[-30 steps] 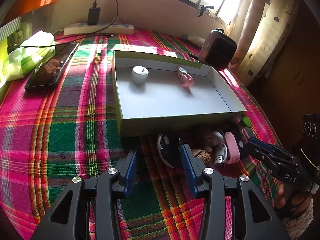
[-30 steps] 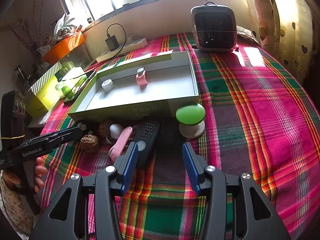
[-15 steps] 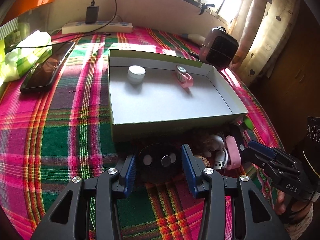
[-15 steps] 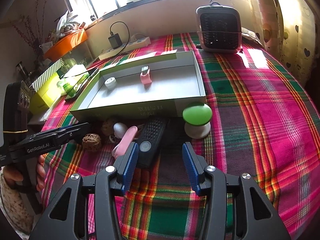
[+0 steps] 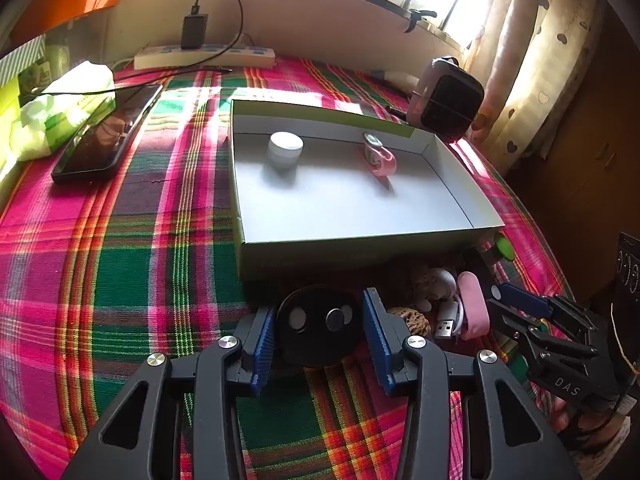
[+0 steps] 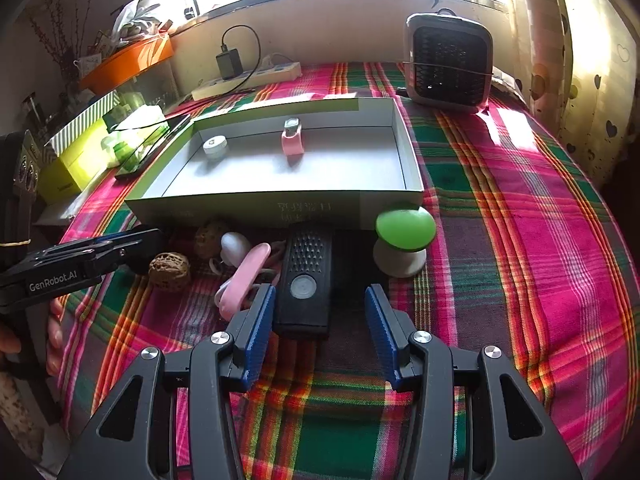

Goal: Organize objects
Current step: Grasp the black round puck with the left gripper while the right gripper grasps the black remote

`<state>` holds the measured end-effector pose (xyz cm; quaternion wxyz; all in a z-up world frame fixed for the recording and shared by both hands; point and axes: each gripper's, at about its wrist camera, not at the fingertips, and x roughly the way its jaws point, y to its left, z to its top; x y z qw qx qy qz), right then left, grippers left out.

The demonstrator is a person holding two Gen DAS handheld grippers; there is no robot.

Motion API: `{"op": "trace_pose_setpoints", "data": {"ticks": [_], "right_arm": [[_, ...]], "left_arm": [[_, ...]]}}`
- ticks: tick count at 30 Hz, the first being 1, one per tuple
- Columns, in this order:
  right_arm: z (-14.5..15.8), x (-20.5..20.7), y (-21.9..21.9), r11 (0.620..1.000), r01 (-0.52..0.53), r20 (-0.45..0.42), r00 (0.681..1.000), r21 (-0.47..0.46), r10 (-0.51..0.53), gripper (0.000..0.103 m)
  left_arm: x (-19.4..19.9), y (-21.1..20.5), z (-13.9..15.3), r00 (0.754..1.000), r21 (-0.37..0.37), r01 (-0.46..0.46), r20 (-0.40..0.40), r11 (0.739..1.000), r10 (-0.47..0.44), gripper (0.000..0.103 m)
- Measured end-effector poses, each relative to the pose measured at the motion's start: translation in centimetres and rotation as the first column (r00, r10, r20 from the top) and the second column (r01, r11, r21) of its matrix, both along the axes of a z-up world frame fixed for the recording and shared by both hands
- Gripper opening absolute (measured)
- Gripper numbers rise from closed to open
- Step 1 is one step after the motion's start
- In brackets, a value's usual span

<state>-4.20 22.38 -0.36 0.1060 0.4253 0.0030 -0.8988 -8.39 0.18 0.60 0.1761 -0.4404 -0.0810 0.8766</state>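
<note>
A shallow grey box [image 5: 360, 236] [image 6: 256, 204] on the plaid cloth holds a white jar [image 5: 285, 149] [image 6: 215, 146] and a pink watch [image 5: 379, 157] [image 6: 292, 139]. In front of it lie a black round disc [image 5: 318, 330], walnuts [image 6: 169, 270], a white earbud cable, a pink case [image 6: 244, 274], a black remote [image 6: 306, 276] and a green mushroom lamp [image 6: 405, 236]. My left gripper [image 5: 318, 338] is open with the disc between its fingers. My right gripper [image 6: 320, 322] is open, the remote's near end between its fingers.
A phone [image 5: 106, 134], a tissue pack [image 5: 60, 114] and a power strip [image 5: 204, 56] lie at the back left. A small fan heater [image 6: 448, 62] stands behind the box at the right. Curtains hang at the far right.
My left gripper has slid left so that the black disc now lies between its fingers. My right gripper has moved a little forward toward the remote.
</note>
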Motion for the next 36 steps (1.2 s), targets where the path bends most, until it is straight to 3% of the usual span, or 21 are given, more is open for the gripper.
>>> {"op": "trace_pose_setpoints", "data": {"ticks": [21, 23, 26, 36], "right_arm": [[-0.4, -1.4, -0.4, 0.999, -0.051, 0.003, 0.999, 0.018, 0.051, 0.047], [-0.4, -1.4, -0.4, 0.998, -0.056, 0.002, 0.998, 0.017, 0.056, 0.039], [-0.4, -1.3, -0.3, 0.998, -0.056, 0.001, 0.998, 0.012, 0.056, 0.029], [-0.3, -1.3, -0.2, 0.999, -0.053, 0.001, 0.999, -0.003, 0.053, 0.028]], "left_arm": [[-0.1, 0.5, 0.0, 1.000, -0.063, -0.001, -0.012, 0.998, 0.001, 0.037], [0.0, 0.5, 0.0, 1.000, -0.078, -0.016, -0.015, 0.997, 0.015, 0.029], [0.0, 0.2, 0.0, 1.000, -0.071, -0.025, -0.015, 0.997, 0.024, 0.026], [0.1, 0.2, -0.1, 0.999, -0.074, -0.034, -0.019, 0.997, 0.032, 0.024]]}}
